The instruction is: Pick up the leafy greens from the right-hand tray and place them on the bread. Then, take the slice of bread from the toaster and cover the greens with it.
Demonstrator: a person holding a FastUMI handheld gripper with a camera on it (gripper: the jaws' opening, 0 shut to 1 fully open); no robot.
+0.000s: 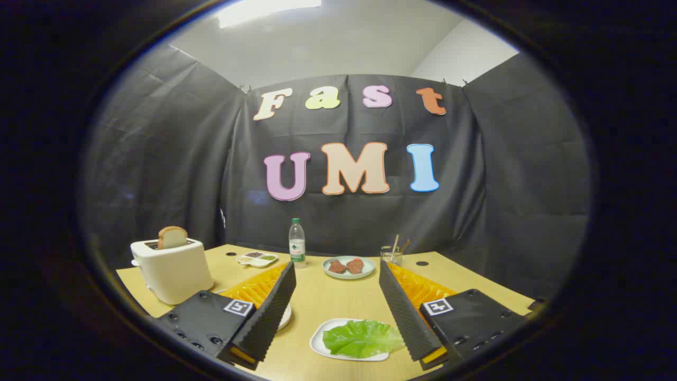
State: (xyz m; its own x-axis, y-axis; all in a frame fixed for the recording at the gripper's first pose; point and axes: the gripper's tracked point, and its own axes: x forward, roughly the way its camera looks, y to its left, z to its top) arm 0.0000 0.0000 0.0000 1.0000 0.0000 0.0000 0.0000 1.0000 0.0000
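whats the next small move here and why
Probably lower the gripper, fingers wide open and holding nothing, onto the green leafy lettuce lying untouched on its white oblong tray between the fingers. The tan bread slice still stands in the white toaster.

Bare desk [328, 301] runs between the spread fingers [275, 312] toward the far edge — there a plate of meat [348, 266], bottle [296, 242] and cup [391, 256] stand; toaster [172, 270] blocks the left.
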